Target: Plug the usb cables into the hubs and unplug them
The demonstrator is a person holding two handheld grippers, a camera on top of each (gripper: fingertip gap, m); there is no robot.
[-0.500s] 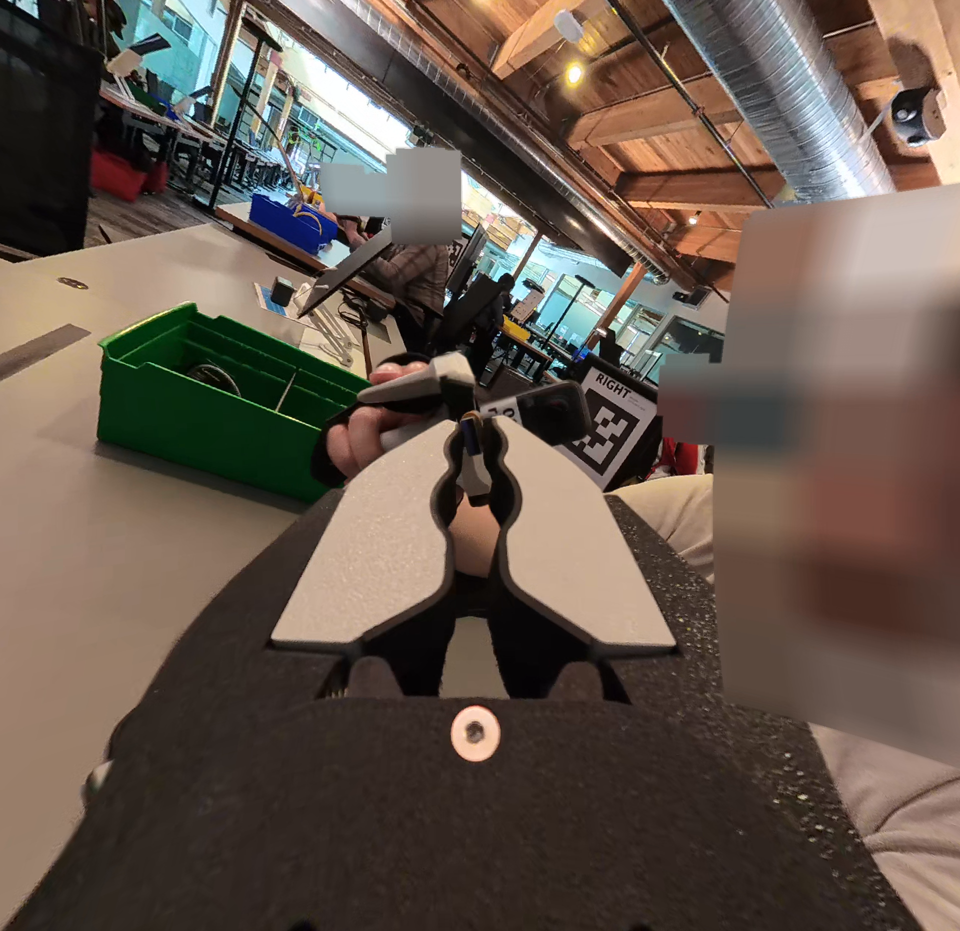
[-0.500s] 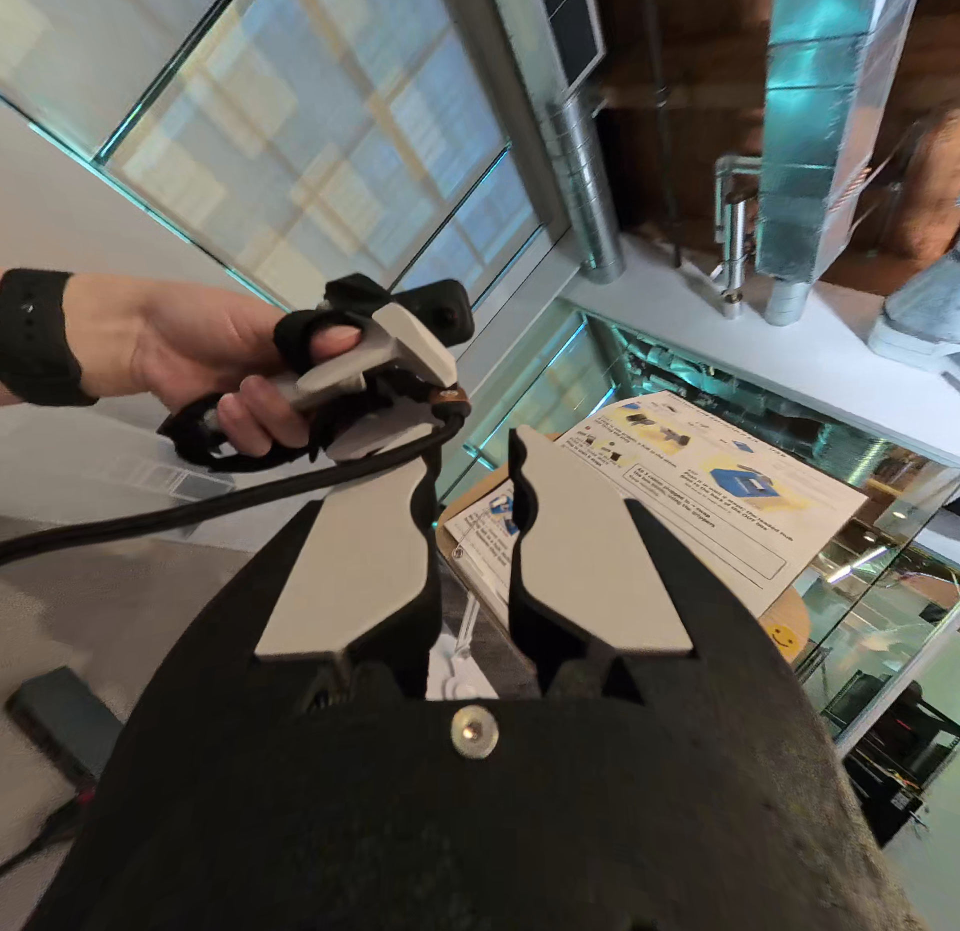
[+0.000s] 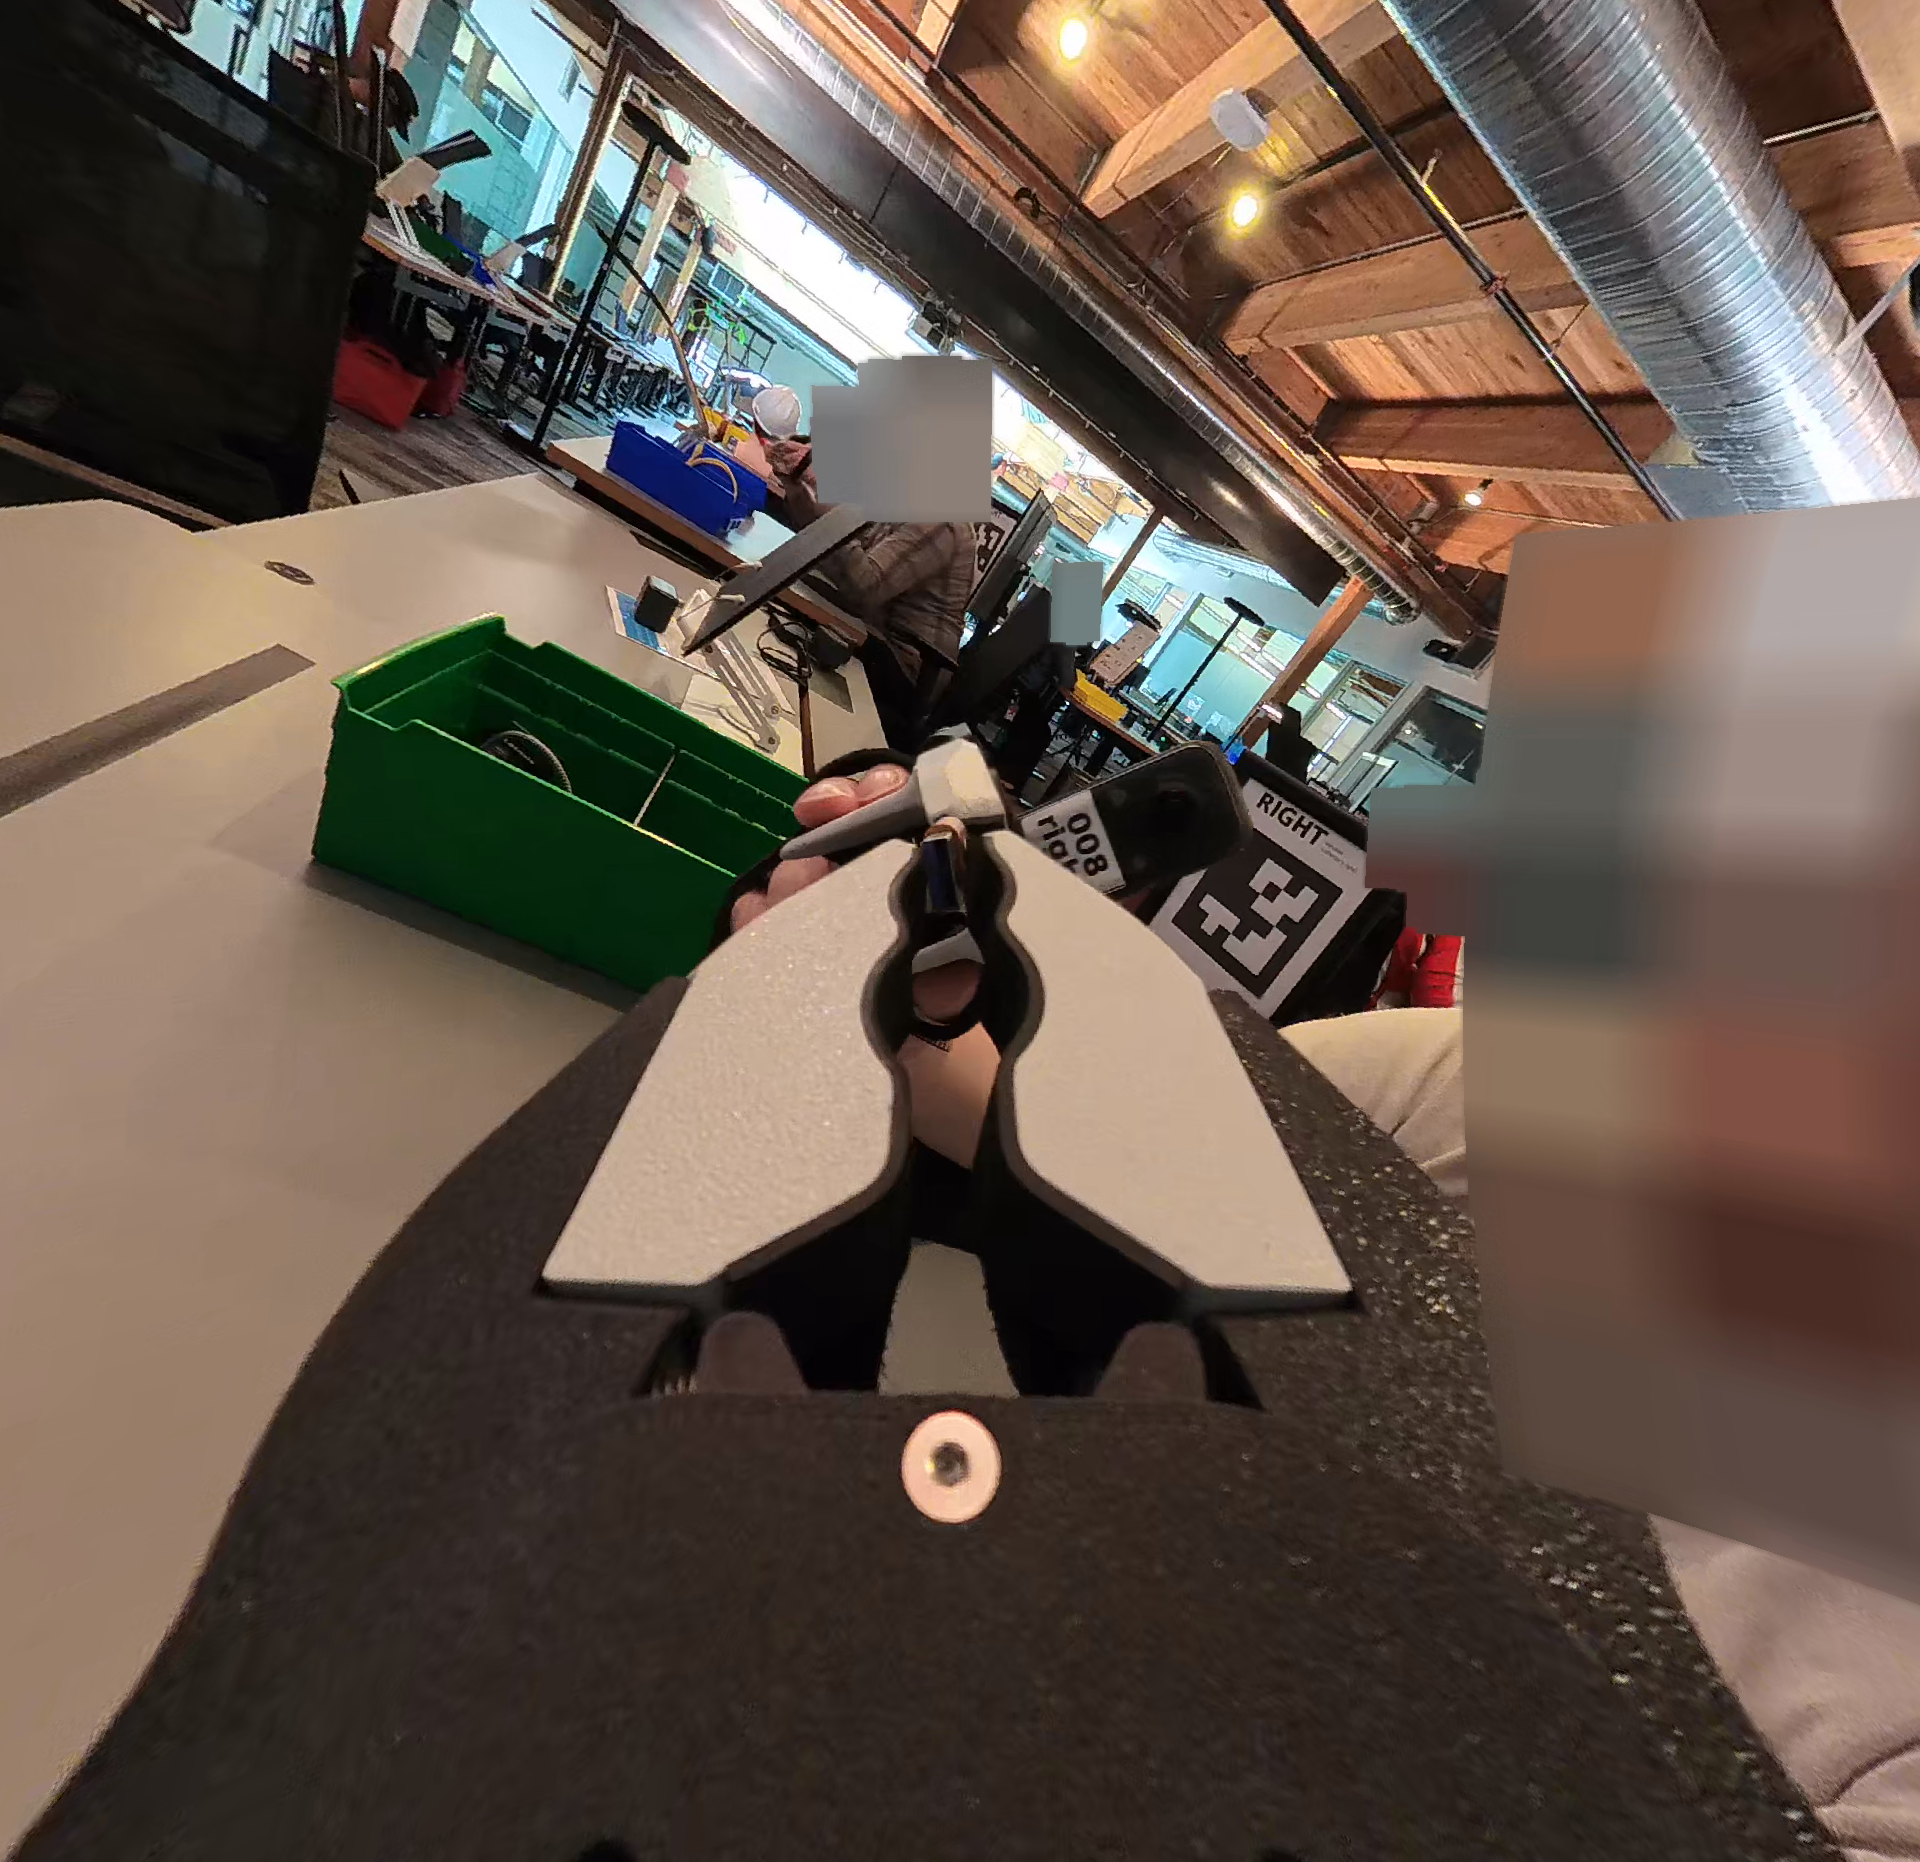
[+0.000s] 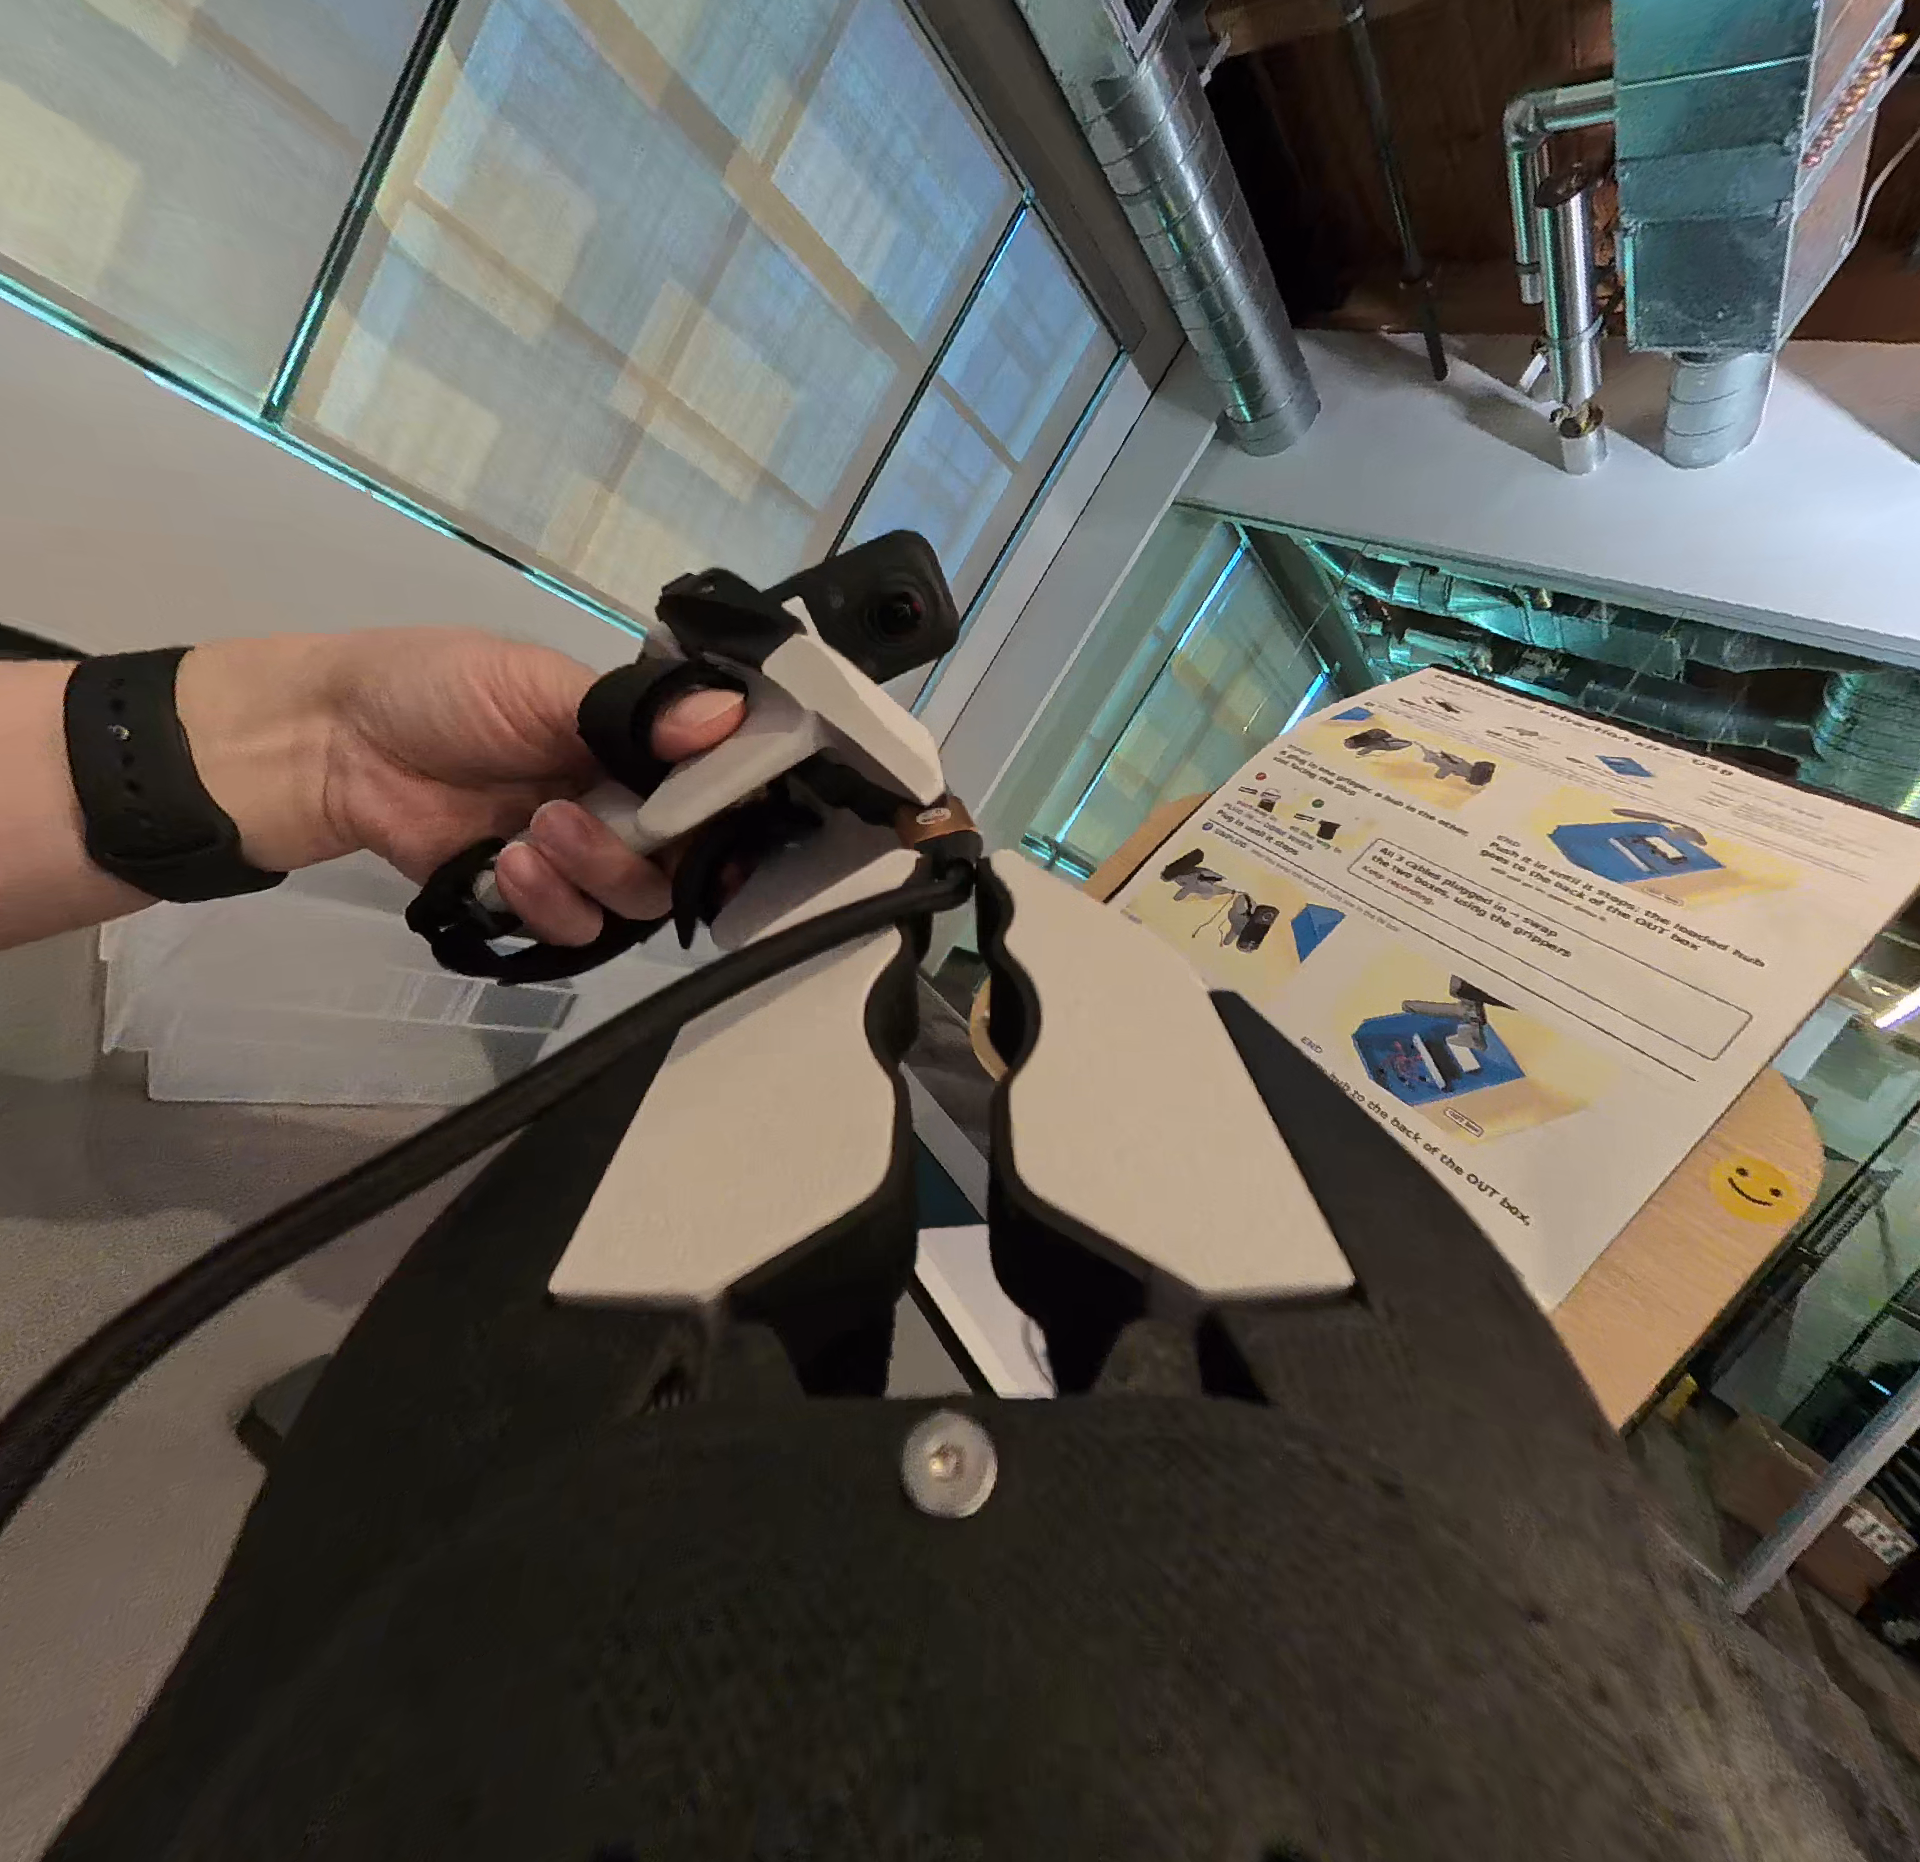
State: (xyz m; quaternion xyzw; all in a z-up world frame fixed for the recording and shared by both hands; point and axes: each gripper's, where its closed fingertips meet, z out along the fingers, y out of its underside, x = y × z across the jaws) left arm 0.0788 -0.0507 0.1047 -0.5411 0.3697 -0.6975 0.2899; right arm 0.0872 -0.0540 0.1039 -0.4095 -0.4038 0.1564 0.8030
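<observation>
My left gripper (image 3: 948, 856) is shut on the dark plug end (image 3: 943, 877) of a black USB cable, held up in the air. The plug's copper collar (image 4: 935, 820) sits between the two grippers' tips. The thick black cable (image 4: 520, 1116) runs from the lower left up into my right gripper (image 4: 961, 872), which is shut on it just behind the collar. Each gripper faces the other, tip to tip: the right one shows in the left wrist view (image 3: 961, 799), the left one in the right wrist view (image 4: 920, 789). No hub shows clearly.
A green divided bin (image 3: 520, 825) stands on the grey table (image 3: 156, 1085) to the left. A printed instruction sheet (image 4: 1507, 929) leans on a wooden board at the right. A person's torso and sleeve fill the right of the left wrist view. The grippers are tip to tip, or close to it.
My right gripper's fingers were apart with the cable lying across one finger; they have closed on the cable. The left gripper stays shut on the plug and now sits closer.
</observation>
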